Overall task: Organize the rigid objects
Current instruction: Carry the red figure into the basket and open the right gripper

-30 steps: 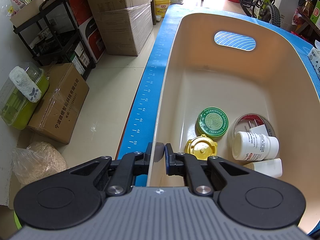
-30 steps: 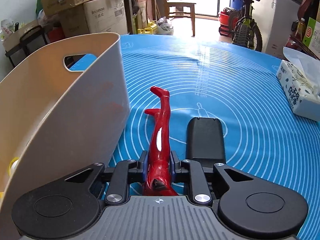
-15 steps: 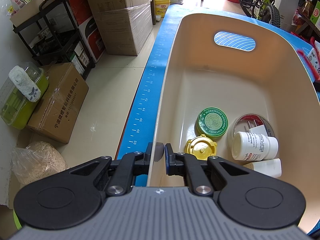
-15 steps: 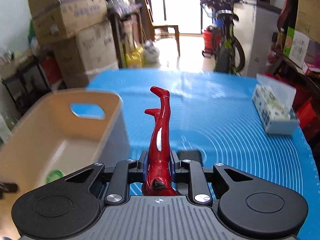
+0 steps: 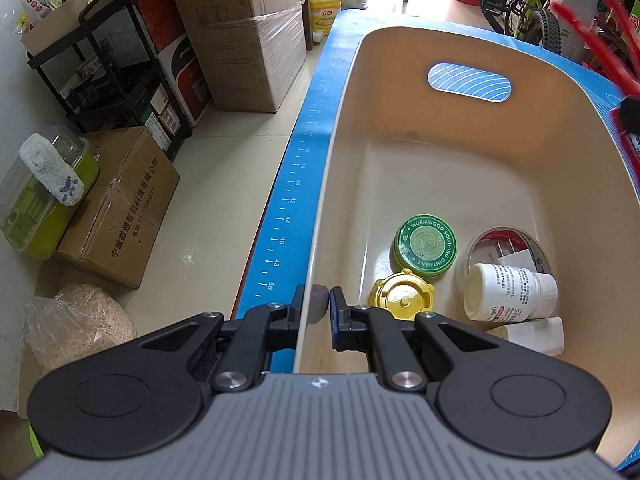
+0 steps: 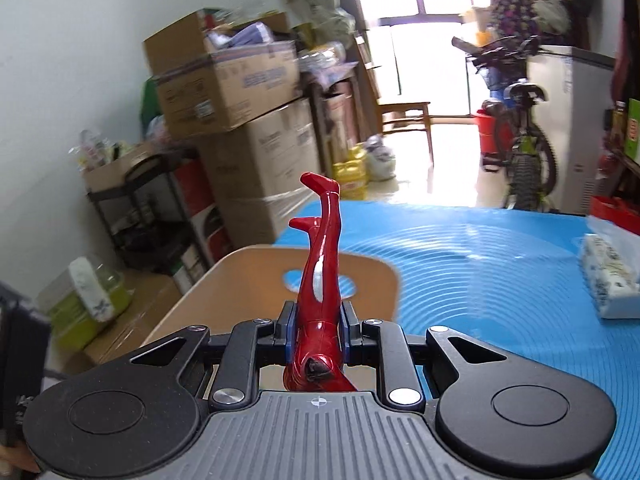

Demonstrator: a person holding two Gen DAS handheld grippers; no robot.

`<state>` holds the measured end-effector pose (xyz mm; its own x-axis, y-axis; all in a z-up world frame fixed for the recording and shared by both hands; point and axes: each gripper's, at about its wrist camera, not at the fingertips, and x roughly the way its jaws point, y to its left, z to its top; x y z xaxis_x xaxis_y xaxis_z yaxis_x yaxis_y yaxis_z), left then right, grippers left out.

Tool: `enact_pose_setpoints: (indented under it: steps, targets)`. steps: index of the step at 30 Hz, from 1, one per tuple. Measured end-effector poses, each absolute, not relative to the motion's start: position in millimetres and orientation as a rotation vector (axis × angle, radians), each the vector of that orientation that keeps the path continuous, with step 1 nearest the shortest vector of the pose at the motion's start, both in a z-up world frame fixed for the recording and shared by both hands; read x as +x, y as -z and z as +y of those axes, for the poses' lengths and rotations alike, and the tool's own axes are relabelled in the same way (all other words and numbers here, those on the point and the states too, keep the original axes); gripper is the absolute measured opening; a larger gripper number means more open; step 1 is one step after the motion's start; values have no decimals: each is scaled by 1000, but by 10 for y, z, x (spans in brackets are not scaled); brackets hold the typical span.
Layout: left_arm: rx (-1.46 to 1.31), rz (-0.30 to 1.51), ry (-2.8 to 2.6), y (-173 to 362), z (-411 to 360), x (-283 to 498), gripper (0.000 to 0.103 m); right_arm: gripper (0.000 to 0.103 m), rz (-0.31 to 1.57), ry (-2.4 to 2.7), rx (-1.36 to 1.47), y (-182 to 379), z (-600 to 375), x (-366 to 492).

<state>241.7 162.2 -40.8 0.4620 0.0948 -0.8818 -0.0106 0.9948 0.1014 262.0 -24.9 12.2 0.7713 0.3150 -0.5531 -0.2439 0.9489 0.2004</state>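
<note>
My left gripper (image 5: 316,306) is shut on the near rim of the cream plastic bin (image 5: 340,168), one finger outside the wall and one inside. In the bin lie a green ointment tin (image 5: 425,246), a yellow lid (image 5: 401,296), a white pill bottle (image 5: 510,292) and a clear round case (image 5: 520,240). My right gripper (image 6: 319,330) is shut on a red figurine (image 6: 322,268), legs pointing up, held high above the bin (image 6: 248,280). The figurine's legs show blurred at the right edge of the left wrist view (image 5: 600,44).
The bin stands on a blue mat (image 6: 480,264) near the table's left edge (image 5: 288,208). A tissue pack (image 6: 608,280) lies on the mat at the right. Cardboard boxes (image 5: 236,32), a black rack (image 5: 116,80) and a bicycle (image 6: 520,144) stand on the floor beyond.
My right gripper has lifted the red figurine off the mat and carried it up and left, over the bin. My left gripper has kept its hold on the bin rim.
</note>
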Motion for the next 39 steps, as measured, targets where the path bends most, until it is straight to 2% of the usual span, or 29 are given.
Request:
enact_pose_setpoints:
  steps: [10, 19, 28, 30, 32, 37, 39]
  targets:
    - [85, 1089, -64, 408, 1621, 2417, 12, 31, 791, -441, 25, 200, 388, 2599]
    - [84, 1089, -62, 399, 1609, 2422, 12, 31, 952, -431, 1, 469, 496, 2733]
    - [85, 1090, -65, 397, 1607, 2425, 12, 30, 955, -444, -41, 472, 454, 2661]
    - [85, 1091, -65, 397, 1608, 2425, 12, 33, 960, -443, -32, 462, 454, 2675]
    - [84, 1090, -64, 397, 1608, 2425, 12, 42, 967, -441, -14, 465, 426, 2685]
    - [84, 1090, -63, 397, 1609, 2424, 12, 56, 977, -409, 13, 401, 328, 2692]
    - [83, 1091, -64, 397, 1609, 2424, 12, 56, 965, -409, 45, 329, 252, 2686]
